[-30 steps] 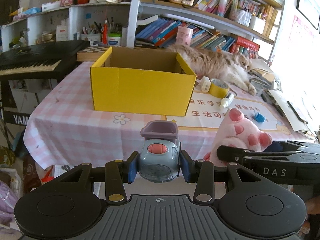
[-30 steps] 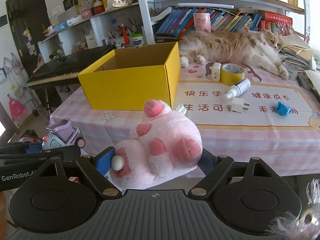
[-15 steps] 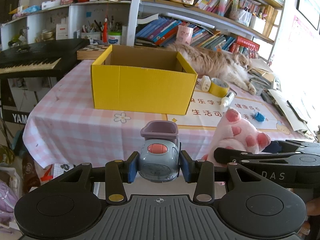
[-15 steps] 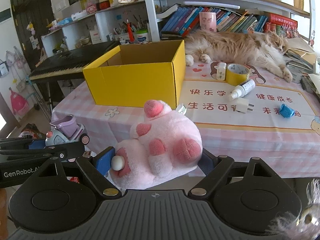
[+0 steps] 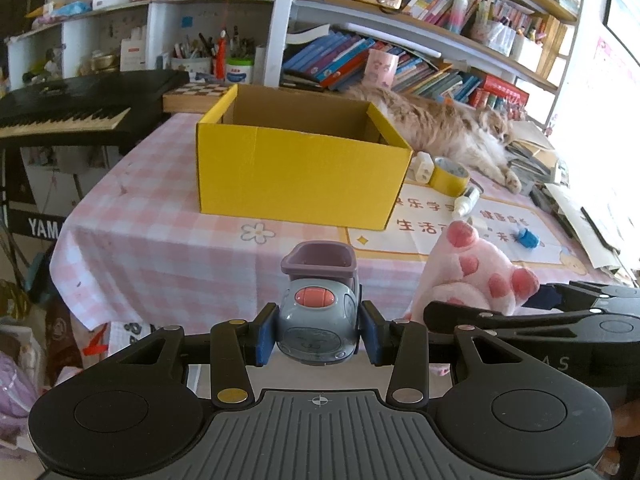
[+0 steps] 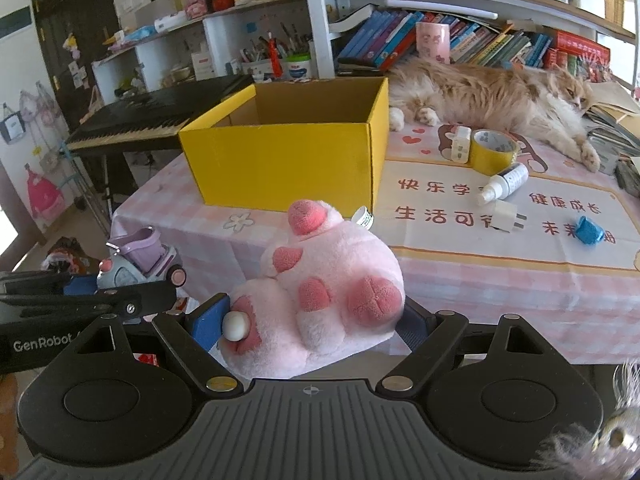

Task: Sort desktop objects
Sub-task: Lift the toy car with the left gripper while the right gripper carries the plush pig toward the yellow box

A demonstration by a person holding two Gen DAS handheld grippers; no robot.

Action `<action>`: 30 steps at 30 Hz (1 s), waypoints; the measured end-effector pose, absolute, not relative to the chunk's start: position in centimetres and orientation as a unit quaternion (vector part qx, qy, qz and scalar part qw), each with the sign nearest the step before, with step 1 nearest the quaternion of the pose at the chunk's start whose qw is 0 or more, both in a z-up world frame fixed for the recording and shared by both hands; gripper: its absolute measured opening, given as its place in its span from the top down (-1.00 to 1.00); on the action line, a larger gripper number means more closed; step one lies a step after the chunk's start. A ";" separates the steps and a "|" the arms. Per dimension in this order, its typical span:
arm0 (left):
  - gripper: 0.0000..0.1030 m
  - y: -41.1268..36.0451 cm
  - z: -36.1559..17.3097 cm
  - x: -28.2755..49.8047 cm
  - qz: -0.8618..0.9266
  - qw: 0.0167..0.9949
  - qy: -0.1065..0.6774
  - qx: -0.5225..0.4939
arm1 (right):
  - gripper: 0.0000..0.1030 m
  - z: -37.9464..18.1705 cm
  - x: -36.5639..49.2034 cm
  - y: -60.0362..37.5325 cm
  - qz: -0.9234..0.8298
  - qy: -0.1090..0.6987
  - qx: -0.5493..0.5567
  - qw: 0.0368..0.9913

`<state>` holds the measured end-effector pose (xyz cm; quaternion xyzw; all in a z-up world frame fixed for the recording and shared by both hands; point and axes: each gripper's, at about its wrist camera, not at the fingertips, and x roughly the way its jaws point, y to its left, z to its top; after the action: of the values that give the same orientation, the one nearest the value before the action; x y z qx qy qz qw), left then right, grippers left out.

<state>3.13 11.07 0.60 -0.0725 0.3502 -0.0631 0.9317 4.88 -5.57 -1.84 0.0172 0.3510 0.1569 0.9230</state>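
Left gripper [image 5: 319, 338]: held off the near edge of the table, angled down toward it; blue pads pressed on both flanks of a grey toy car [image 5: 318, 330] with a lilac tub on its back and a pink button on its hood.
Toy car position: clear of the table, in the air before the pink checked tablecloth [image 5: 160, 240]; nose toward the camera.
Right gripper [image 6: 310, 322]: beside the left one, on its right, also angled down; jaws set wide and clamped on a pink plush paw [image 6: 328, 292] that fills the gap between the pads.
Plush paw position: off the table, short of its near edge; the pink toe pads face the camera.
Yellow cardboard box [image 6: 288, 148]: open top, standing on the tablecloth beyond both grippers; what shows of its interior is bare.
Remaining desktop objects: yellow tape roll [image 6: 493, 152], white spray bottle [image 6: 505, 183], white plug adapter [image 6: 505, 221], blue clip [image 6: 589, 232], all right of the box on the printed mat.
Cat [image 6: 492, 100]: lying on the far side of the table, behind the tape roll.
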 end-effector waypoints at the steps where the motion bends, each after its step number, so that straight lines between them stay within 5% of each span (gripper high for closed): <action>1: 0.19 11.1 0.6 3.2 -0.062 0.931 0.351 -0.073 | -0.64 -1.9 5.0 -5.4 0.158 0.353 0.016 0.922; 14: 0.19 11.8 0.6 6.3 -0.036 0.932 0.351 -0.081 | -0.64 -2.1 8.5 -4.7 0.186 0.354 -0.001 0.916; 30: 0.19 11.7 5.2 14.9 -0.036 0.955 0.286 -0.067 | -0.64 2.5 16.9 -5.2 0.220 0.263 -0.020 0.939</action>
<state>14.89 11.66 5.22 -0.0668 0.2864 -0.0363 0.9551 16.90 -5.24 2.51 -0.0201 0.2630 0.2199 0.9392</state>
